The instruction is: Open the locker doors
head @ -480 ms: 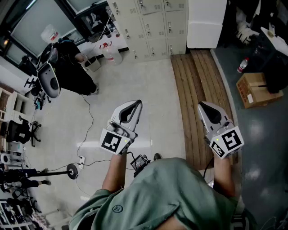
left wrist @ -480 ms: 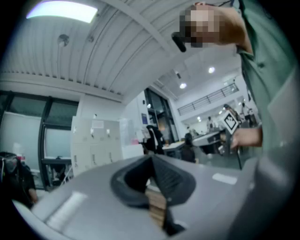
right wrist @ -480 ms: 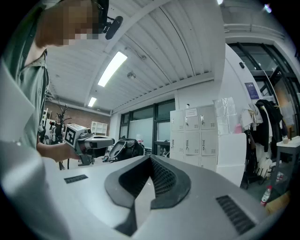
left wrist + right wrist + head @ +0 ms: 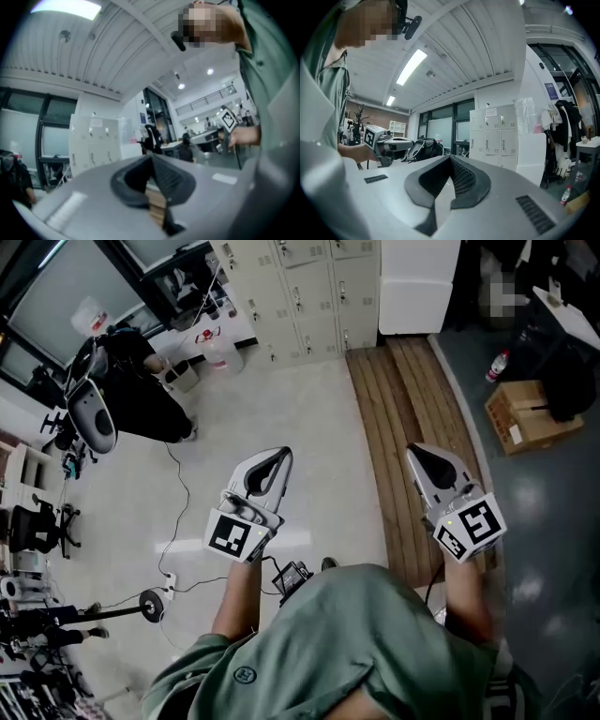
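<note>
A bank of beige lockers (image 4: 309,287) stands across the room with its doors closed, also in the left gripper view (image 4: 91,140) and the right gripper view (image 4: 494,133). Both grippers are held level at waist height, far from the lockers. My left gripper (image 4: 281,456) points toward them over the pale floor; its jaws meet at the tip (image 4: 151,159) with nothing between them. My right gripper (image 4: 415,452) is over the wooden strip, jaws closed together (image 4: 450,159) and empty. Each gripper's view shows the other gripper off to the side: the right gripper (image 4: 228,121) and the left gripper (image 4: 377,138).
A strip of wooden slats (image 4: 403,427) runs toward the lockers. A white cabinet (image 4: 417,282) stands right of them. A cardboard box (image 4: 520,423) and a red bottle (image 4: 497,365) lie at right. A person in black (image 4: 141,381), a water jug (image 4: 220,351) and floor cables (image 4: 178,521) are at left.
The head view has shifted slightly, so the lockers and box sit a little further left. Both grippers keep the same pose.
</note>
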### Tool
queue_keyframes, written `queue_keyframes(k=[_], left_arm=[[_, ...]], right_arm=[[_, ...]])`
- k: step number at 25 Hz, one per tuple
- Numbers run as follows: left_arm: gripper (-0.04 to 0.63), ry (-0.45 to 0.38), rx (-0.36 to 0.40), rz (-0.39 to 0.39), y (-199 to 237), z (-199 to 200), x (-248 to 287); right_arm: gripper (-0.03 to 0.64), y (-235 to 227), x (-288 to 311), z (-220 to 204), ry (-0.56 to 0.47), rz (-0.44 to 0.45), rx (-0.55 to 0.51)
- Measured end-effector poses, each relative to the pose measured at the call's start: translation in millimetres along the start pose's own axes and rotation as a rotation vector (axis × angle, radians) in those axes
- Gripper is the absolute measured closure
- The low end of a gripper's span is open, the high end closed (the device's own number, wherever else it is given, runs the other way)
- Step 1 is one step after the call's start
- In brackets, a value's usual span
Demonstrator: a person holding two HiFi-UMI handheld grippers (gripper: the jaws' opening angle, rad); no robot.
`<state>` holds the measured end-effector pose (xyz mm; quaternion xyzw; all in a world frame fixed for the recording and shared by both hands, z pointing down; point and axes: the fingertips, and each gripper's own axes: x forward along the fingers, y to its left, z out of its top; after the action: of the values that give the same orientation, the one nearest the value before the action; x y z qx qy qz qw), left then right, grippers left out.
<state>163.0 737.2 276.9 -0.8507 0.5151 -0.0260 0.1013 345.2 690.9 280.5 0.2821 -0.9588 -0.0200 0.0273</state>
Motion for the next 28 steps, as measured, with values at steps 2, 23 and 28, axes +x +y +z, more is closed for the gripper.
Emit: queue_keyframes(k=[2,23,28], left_arm=[[0.603,0.021,-0.011,-0.002,8.1,-7.4,0.6],[0.603,-0.031,-0.042,-0.096,56.7,-40.4,31.9],[0.603,-0.044,-0.011,-0.07,73.3,-30.5,55.6]], right_arm=[[0.614,3.3,7.4,-0.3,-0.005,-0.001,0.01],[0.613,-10.7,71.5,-6.6,0.006,-0.105,0.016],[0.612,-36.9,89.6,-10.3,-0.007,-0.093,0.043]])
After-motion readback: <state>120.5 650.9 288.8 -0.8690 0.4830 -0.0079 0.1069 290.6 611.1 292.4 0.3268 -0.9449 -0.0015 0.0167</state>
